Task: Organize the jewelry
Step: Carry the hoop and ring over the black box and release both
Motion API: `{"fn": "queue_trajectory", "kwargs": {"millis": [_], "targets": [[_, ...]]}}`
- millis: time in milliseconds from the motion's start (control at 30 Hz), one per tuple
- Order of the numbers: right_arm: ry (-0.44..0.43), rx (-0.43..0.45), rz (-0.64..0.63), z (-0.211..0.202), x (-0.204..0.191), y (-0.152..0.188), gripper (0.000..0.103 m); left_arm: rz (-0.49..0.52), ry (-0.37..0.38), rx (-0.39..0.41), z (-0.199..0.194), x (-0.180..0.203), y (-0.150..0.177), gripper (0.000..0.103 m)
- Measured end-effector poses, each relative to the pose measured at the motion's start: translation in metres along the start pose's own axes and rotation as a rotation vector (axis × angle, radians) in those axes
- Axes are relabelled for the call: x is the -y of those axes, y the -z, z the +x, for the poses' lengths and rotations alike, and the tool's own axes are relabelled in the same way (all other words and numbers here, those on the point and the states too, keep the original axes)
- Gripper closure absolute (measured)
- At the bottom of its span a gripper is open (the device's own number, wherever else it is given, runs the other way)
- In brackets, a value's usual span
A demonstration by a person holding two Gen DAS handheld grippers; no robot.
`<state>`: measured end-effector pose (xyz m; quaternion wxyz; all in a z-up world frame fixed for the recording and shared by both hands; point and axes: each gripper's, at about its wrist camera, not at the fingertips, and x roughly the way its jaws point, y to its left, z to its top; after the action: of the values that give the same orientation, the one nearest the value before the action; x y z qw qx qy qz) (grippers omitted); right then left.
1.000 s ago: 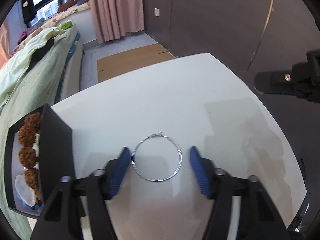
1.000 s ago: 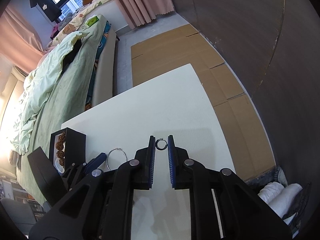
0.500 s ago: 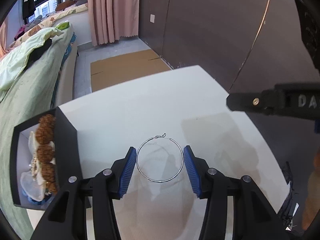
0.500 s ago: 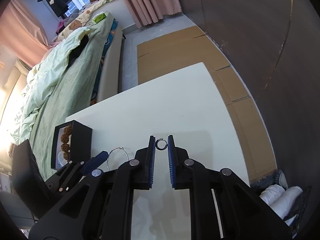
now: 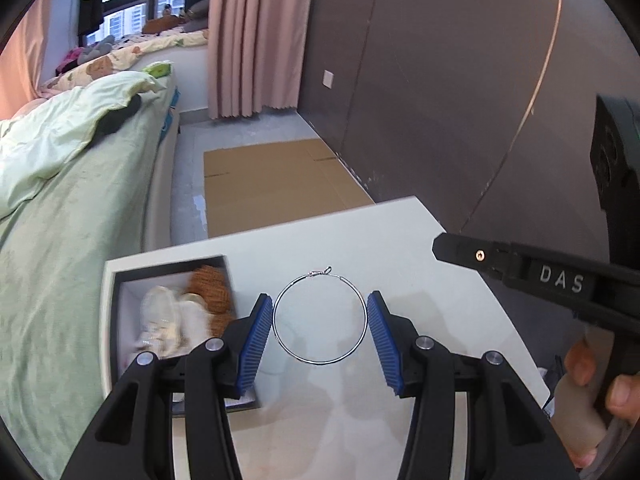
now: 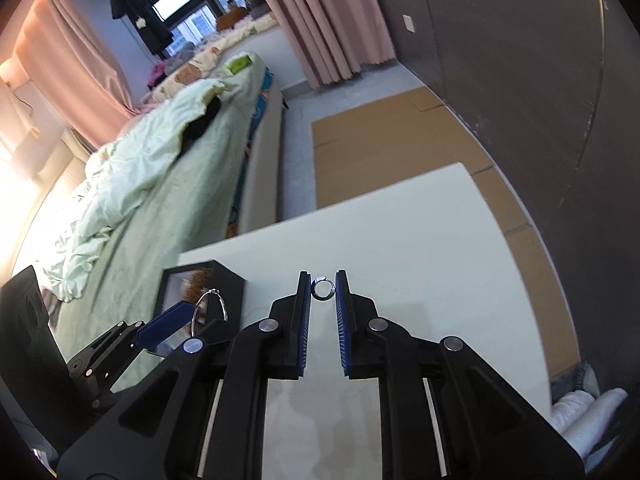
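White table (image 5: 400, 240) below; my left gripper (image 5: 320, 330) pinches the hoop (image 5: 320, 317), my right gripper (image 6: 323, 296) the ring (image 6: 322, 290); either could slip before the box (image 5: 116, 320) at left.

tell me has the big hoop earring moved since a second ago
Yes. The hoop earring, clamped in the left gripper, has lifted off the table toward the box.

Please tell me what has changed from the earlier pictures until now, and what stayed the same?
The left tongs, gripping the large thin silver wire hoop, lifted it off the white table and swung toward the black open jewelry box. The right tongs rose slightly. Unchanged: they hold the small silver ring; the box did not move.
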<state>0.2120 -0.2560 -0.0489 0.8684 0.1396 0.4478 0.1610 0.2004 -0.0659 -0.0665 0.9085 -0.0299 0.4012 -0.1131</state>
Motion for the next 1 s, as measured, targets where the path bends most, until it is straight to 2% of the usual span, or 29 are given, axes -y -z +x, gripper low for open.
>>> {"fn": "queue_trajectory", "kwargs": {"millis": [433,833,867,900,933,967,1000], "targets": [[-0.188,0.045,-0.068,0.007,-0.069,0.007,0.089,-0.125,-0.038,0.075,-0.057,-0.079,-0.009,0.056],[-0.283,-0.023,-0.105,0.044,-0.121,0.026,0.089,-0.208,-0.059,0.088,-0.077,-0.122,-0.005,0.056],[-0.287,-0.041,-0.105,0.050,-0.124,0.026,0.086,-0.213,-0.059,0.087,-0.077,-0.124,-0.005,0.056],[-0.290,-0.055,-0.106,0.053,-0.125,0.027,0.067,-0.221,-0.060,0.086,-0.077,-0.127,-0.005,0.055],[-0.285,-0.069,-0.103,0.057,-0.126,0.027,0.058,-0.231,-0.059,0.086,-0.077,-0.129,-0.004,0.055],[-0.270,-0.064,-0.102,0.056,-0.126,0.028,0.041,-0.251,-0.052,0.089,-0.079,-0.134,-0.003,0.055],[-0.256,-0.052,-0.101,0.056,-0.125,0.029,0.035,-0.258,-0.049,0.088,-0.079,-0.136,-0.003,0.055]]}}
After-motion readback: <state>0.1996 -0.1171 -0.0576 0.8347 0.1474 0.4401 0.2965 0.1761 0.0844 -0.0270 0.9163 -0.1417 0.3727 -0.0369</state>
